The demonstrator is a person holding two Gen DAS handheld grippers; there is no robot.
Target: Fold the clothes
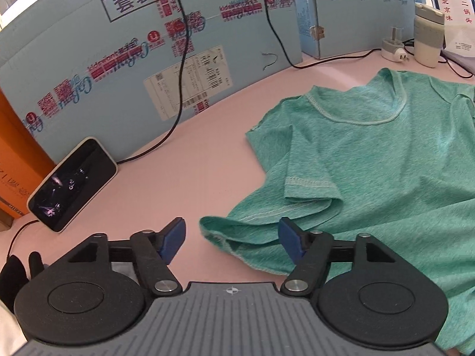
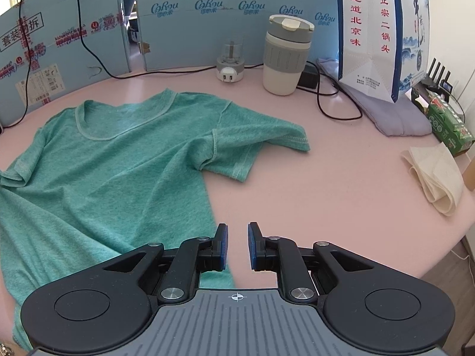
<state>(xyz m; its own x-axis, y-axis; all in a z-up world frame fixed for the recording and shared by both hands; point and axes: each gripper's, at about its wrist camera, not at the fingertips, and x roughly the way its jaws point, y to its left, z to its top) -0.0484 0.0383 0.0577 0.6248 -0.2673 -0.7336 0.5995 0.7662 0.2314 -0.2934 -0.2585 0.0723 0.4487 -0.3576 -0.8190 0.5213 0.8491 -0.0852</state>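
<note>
A phone (image 1: 72, 184) and cup (image 2: 286, 55) flanked the green T-shirt (image 2: 118, 160) on the tabletop (image 2: 326, 178); its hem ran beneath the tongs: left tongs (image 1: 230, 241) released, right tongs (image 2: 236, 244) nearly clenched, empty.

The left wrist view looked forward and steeply down along the left gripper (image 1: 231, 241), whose body filled the bottom of the frame, close above the pink table (image 1: 184, 160). It faced the blue cardboard wall (image 1: 89, 44) across the upper left, with the green T-shirt (image 1: 371, 160) at right. The right wrist view sat equally low and near behind the right gripper (image 2: 237, 244), facing the same wall, with the shirt at left. Both views shared the shirt's neckline, the lidded cup (image 1: 427, 35) and the white plug adapter (image 1: 393, 47)
</note>
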